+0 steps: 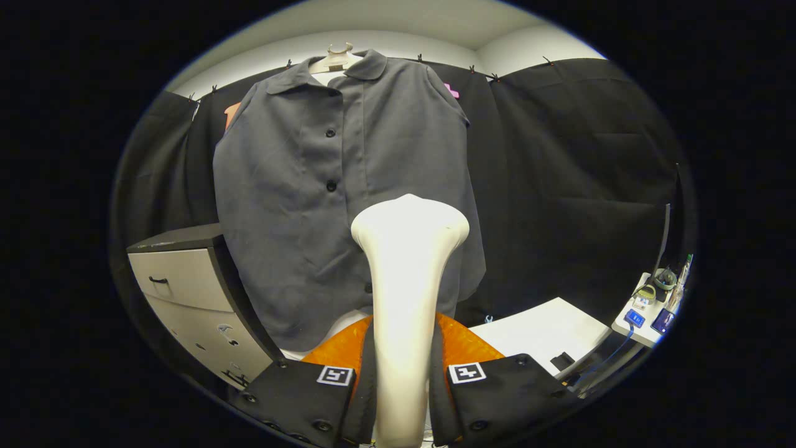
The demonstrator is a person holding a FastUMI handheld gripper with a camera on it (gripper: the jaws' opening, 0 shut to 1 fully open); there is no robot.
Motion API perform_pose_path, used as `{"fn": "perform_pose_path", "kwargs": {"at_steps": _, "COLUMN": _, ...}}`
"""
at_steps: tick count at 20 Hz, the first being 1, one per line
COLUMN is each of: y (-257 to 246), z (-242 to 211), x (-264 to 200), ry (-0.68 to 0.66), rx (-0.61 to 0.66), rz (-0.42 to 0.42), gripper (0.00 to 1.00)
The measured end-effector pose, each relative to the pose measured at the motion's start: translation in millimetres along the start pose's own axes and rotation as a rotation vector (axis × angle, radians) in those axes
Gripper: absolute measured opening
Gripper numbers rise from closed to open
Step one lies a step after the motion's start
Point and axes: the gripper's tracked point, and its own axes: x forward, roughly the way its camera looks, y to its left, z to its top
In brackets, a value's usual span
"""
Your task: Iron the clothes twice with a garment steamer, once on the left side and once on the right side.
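The gripper [403, 373] pinched the steamer [407, 274] by its stiff, smooth handle, head raised just before the shirt [311, 205], which hung limp and light.

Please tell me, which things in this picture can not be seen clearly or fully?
- Gripper, shut on the steamer: the fingers cover the handle's lower part.
- Steamer's steam face: turned toward the shirt, so hidden. Whether it touches the cloth cannot be told.
- Shirt's lower middle: behind the steamer head.
- Cabinet: its right side is behind the shirt.
- Small items on the side table: too small to identify.
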Motion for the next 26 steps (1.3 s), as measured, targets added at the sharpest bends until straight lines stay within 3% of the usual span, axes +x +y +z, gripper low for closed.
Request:
{"fn": "perform_pose_path", "kwargs": {"at_steps": 12, "y": 53.3, "z": 98.2, "x": -60.0, "ry": -0.179, "rx": -0.03, "rz": 0.074, "gripper": 0.42}}
{"fn": "perform_pose_path", "kwargs": {"at_steps": 26, "y": 82.9, "z": 133.6, "x": -127.0, "ry": -0.291, "rx": -0.04, "rz": 0.114, "gripper": 0.42}}
